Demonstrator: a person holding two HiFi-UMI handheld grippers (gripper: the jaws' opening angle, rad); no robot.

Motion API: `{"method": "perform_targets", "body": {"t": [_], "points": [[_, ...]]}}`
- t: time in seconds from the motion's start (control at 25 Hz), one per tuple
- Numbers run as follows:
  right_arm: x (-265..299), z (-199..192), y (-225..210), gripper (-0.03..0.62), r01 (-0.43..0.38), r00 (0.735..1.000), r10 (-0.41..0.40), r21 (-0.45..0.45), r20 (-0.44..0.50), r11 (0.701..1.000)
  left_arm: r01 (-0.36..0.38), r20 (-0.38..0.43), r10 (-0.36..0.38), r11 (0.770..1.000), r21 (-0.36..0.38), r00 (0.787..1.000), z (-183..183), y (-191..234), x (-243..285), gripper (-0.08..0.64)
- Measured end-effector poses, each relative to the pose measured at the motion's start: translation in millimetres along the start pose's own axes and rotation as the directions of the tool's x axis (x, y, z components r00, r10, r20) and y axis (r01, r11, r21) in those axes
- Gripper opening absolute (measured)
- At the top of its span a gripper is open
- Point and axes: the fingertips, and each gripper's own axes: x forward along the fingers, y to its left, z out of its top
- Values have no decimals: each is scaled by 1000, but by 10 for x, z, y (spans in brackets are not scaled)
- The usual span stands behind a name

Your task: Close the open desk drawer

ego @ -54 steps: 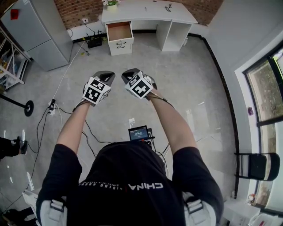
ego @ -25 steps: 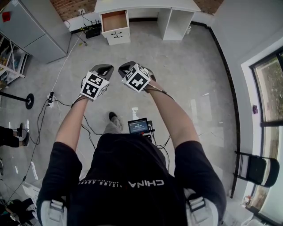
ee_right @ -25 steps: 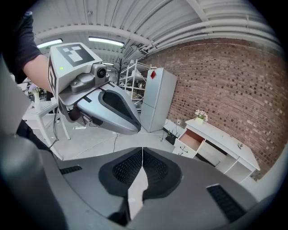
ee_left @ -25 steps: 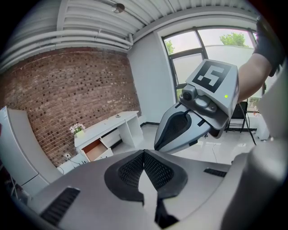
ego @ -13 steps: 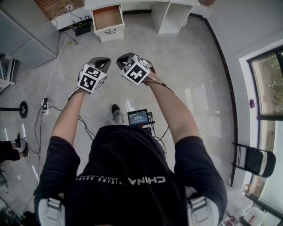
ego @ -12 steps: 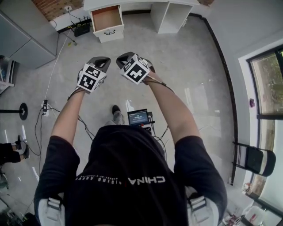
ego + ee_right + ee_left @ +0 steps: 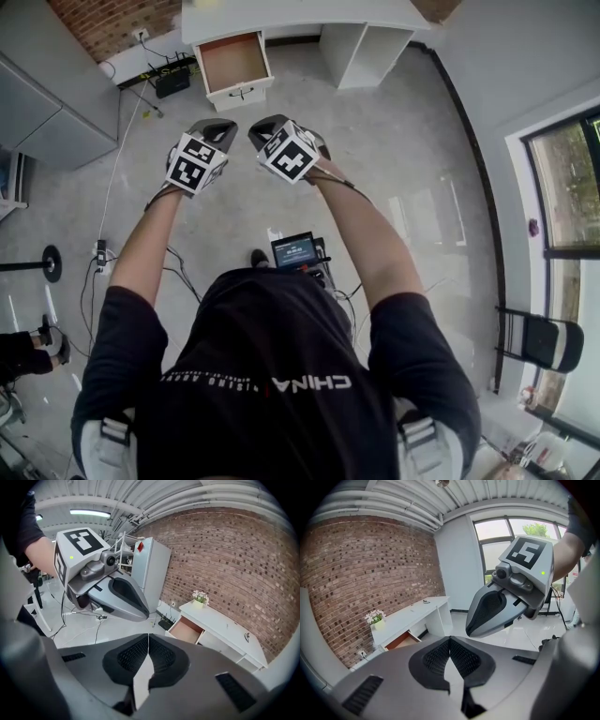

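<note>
I'm seeing the grey floor point(image 7: 375, 131) lying open from my left gripper point(image 7: 217, 127) and right gripper point(image 7: 266, 129) straight to the open drawer point(image 7: 233, 62). A black box point(image 7: 174, 82) is sitting by the wall just left of it, and the grey cabinet point(image 7: 56, 103) is standing further left, well clear.

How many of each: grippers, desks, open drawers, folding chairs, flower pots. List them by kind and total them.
2 grippers: left gripper, right gripper
1 desk
1 open drawer
1 folding chair
1 flower pot
Total: 6
</note>
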Motion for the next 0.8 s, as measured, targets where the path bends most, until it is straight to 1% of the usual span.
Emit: {"method": "perform_targets", "body": {"t": [0.08,0.2,0.4,0.56,0.72,0.8], "points": [[144,53,-51,17,-11,1000,11,-13,-12,1000,0,7,0,1000,-3,1000,-22,144,43,12],[346,141,-204,17,-29,1000,29,-14,-10,999,0,4,0,1000,-26,1000,-53,340,167,12],[765,135,-635,17,-62,998,61,-23,-10,998,-21,-19,20,999,-37,1000,-129,756,567,12],[1134,175,-1165,17,-90,996,90,-29,-2,996,-60,-45,57,997,-53,997,-92,1221,930,12],[1402,285,-1849,16,-113,993,112,31,34,993,-94,-68,89,993,-72,994,118,1728,1367,12],[1536,349,-2203,17,-127,991,126,34,39,991,-107,-74,102,992,-68,992,270,1988,1580,12]]}}
